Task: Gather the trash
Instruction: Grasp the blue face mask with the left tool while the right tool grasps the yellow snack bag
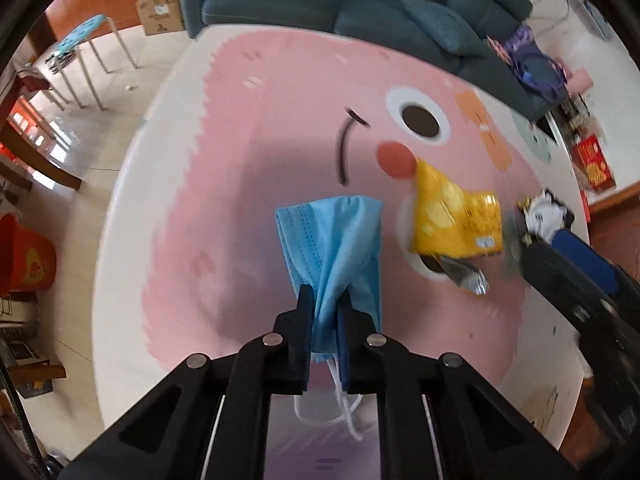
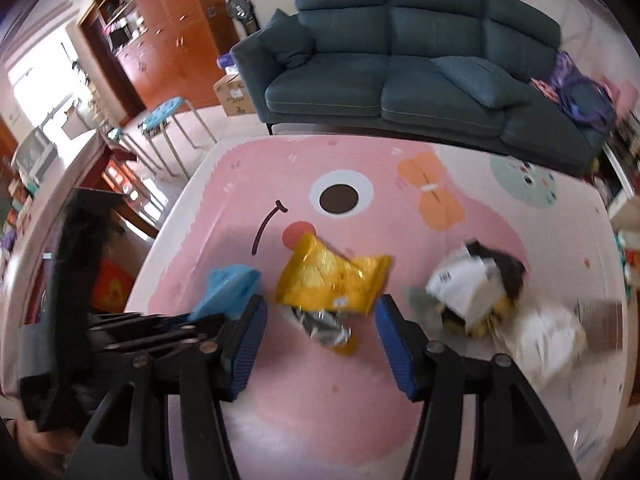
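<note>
Left wrist view: the left gripper (image 1: 324,312) is clamped on the blue mask (image 1: 332,248). The jaws pinch the mask near its lower edge; the fabric fans out ahead of the fingertips, and the white ear loops (image 1: 340,412) hang behind them. The mask's long axis runs along the fingers. The yellow wrapper (image 1: 456,216) lies on the pink mat (image 1: 240,200), ahead and to the right of the mask, apart from it. The right gripper (image 1: 560,256) enters from the right edge, near the wrapper's far side.

Right wrist view: the right gripper (image 2: 320,320) stands partly open with nothing between its pads. The yellow wrapper (image 2: 332,280) lies directly ahead, centred on the gap between the fingertips. Its long axis runs across the gap, and it looks about as wide as the gap. Its torn silver end (image 2: 324,328) points back toward the gripper. The right gripper is judged the nearer one to the wrapper; the left is occupied. A white packet (image 2: 468,280) and other paper scraps (image 2: 548,336) lie further right.
</note>
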Tool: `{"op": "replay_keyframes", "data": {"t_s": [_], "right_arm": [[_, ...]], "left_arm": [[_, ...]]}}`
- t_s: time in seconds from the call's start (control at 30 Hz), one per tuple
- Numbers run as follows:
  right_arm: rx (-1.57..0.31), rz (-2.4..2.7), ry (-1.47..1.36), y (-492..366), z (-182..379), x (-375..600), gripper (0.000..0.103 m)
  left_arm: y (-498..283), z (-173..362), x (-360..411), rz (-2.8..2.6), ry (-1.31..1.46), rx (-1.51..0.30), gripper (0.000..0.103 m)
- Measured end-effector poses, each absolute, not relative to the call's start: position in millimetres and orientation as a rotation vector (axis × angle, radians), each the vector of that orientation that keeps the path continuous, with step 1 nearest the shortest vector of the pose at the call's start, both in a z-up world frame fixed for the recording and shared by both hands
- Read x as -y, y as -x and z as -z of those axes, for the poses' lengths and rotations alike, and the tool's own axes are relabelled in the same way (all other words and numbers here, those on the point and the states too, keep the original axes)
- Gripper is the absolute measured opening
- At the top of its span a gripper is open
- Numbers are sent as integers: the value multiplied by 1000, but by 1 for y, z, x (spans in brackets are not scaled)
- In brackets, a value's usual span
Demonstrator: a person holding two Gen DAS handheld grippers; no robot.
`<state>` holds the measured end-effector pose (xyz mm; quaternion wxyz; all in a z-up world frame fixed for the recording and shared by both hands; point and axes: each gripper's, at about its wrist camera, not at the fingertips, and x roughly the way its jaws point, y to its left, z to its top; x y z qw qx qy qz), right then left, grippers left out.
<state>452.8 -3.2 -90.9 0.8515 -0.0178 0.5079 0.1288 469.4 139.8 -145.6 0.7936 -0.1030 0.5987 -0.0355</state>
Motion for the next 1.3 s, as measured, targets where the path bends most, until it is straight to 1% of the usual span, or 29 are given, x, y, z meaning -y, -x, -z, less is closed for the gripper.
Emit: {"op": "replay_keyframes", "data": {"t_s": [0.13, 0.33, 0.43, 0.5, 0.63, 0.77, 0.97, 1.0, 1.03, 1.07, 1.13, 1.2, 1.3], "right_arm": [[-1099, -308, 85, -474, 107, -6, 58], [-1165, -364, 241, -492, 136, -23, 59], [-1162, -384, 348, -489, 145, -33, 66], [-1157, -387, 388, -488, 148, -37, 67], [-1156, -382, 375, -488, 149, -34, 68], [-1202, -369, 277, -500, 152, -26, 68], [-1225, -365, 301, -508, 155, -30, 67], [-1224, -367, 305, -509, 154, -30, 64], [-1218, -369, 308, -508, 152, -30, 51], [-1214, -367, 307, -506, 150, -31, 33], [-1217, -359, 308, -504, 149, -33, 23], [-1215, -355, 288, -500, 148, -30, 20], [-1232, -342, 180, -495, 145, -20, 15]], "left_arm": [[-471, 134, -157, 52, 243, -1236, 7], [-477, 127, -170, 50, 256, -1225, 7], [-476, 126, -179, 52, 259, -1232, 7], [-474, 128, -180, 56, 265, -1238, 7], [-469, 130, -183, 63, 271, -1253, 7], [-462, 132, -183, 77, 267, -1267, 7], [-456, 132, -183, 88, 275, -1274, 7], [-456, 132, -183, 90, 277, -1274, 7], [-455, 131, -183, 91, 279, -1273, 7], [-454, 130, -182, 92, 280, -1271, 7], [-451, 128, -182, 94, 277, -1268, 7], [-449, 127, -180, 98, 273, -1268, 7], [-444, 122, -179, 103, 271, -1264, 7]]}}
